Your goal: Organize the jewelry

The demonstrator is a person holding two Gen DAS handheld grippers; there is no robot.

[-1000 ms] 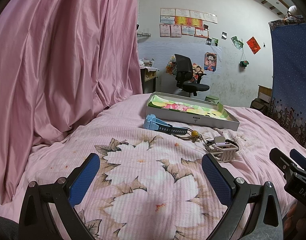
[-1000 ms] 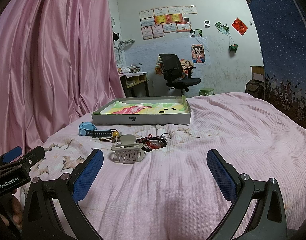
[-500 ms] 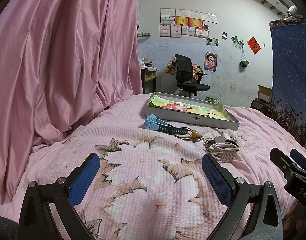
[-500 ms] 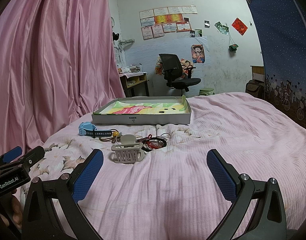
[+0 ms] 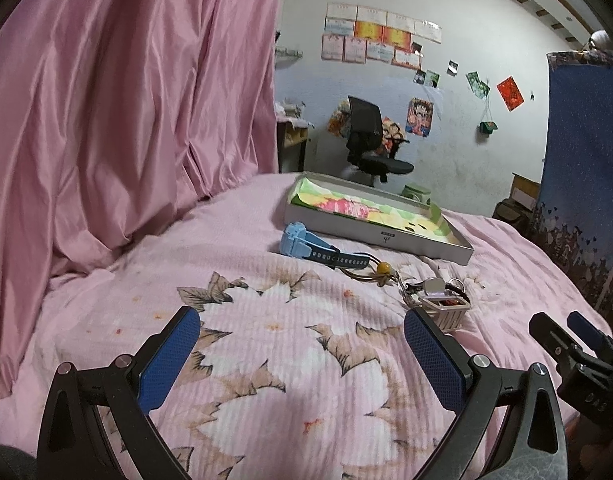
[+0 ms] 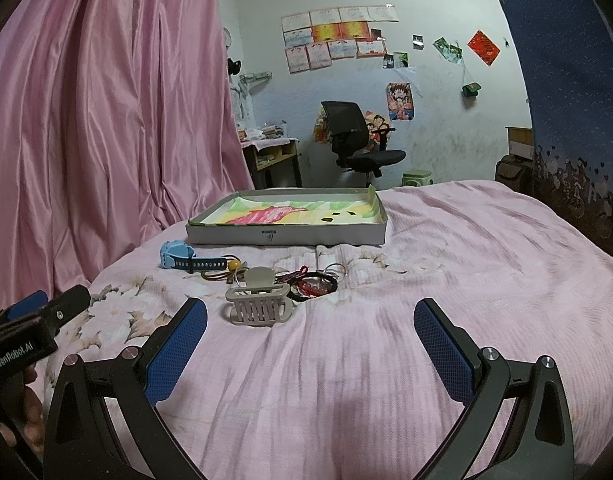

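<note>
**Left tongs drift a little nearer the jewelry; nothing picked up yet**

Only the left tongs (image 5: 302,354) have shifted since a second ago: the hair claw clip (image 5: 446,312) now sits closer to their right pad than it did, so the tool has crept slightly forward and right. From the right tongs (image 6: 310,344) the scene looks unchanged. Both pairs are spread wide with nothing between the pads. By my reading the task has barely begun: every piece lies loose on the bed (image 6: 446,240) and the box (image 6: 286,234) beyond them looks to hold only its printed lining.

The pieces lie in a row just in front of the box: blue watch (image 6: 174,256) at the left, a yellow bead on cords (image 6: 234,265) beside its strap, then the clip, with a tangle of red and black cords and metal rings (image 6: 314,282) touching its far right side.

That tangle is plain in the right wrist view, while the left wrist view shows it mostly hidden behind the clip. The left view, in turn, shows the watch side-on and the box's far interior. Each view catches the other tongs at its edge; the right view also shows part of the hand (image 6: 28,408) holding the left tool.
</note>
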